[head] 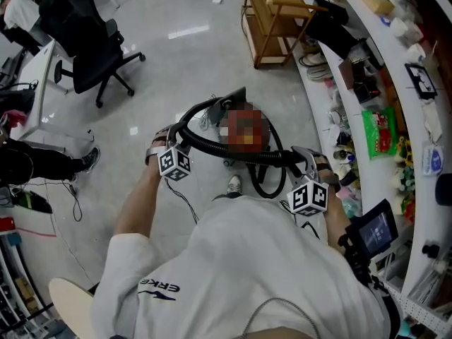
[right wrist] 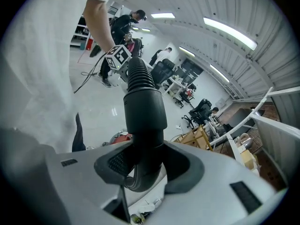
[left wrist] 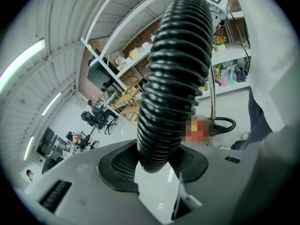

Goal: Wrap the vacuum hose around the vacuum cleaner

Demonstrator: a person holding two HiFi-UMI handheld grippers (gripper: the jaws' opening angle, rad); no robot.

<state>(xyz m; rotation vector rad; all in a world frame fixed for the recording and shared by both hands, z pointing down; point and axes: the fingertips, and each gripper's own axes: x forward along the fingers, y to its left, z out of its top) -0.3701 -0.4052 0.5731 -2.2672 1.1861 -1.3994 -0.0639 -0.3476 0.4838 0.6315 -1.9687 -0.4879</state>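
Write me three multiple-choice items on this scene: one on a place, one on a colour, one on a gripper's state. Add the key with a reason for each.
1. Where does the vacuum cleaner stand?
A. On a sofa
B. On the floor
C. Inside a cardboard box

2. What colour is the hose?
A. White
B. Orange
C. Black

3. What is the state of the right gripper?
A. Shut on the hose's smooth cuff
B. Open and empty
C. Shut on a cloth

Key:
1 B: the head view shows it on the floor, under the held hose.
2 C: every view shows the hose black.
3 A: the right gripper view shows the gripper clamped on the cuff.
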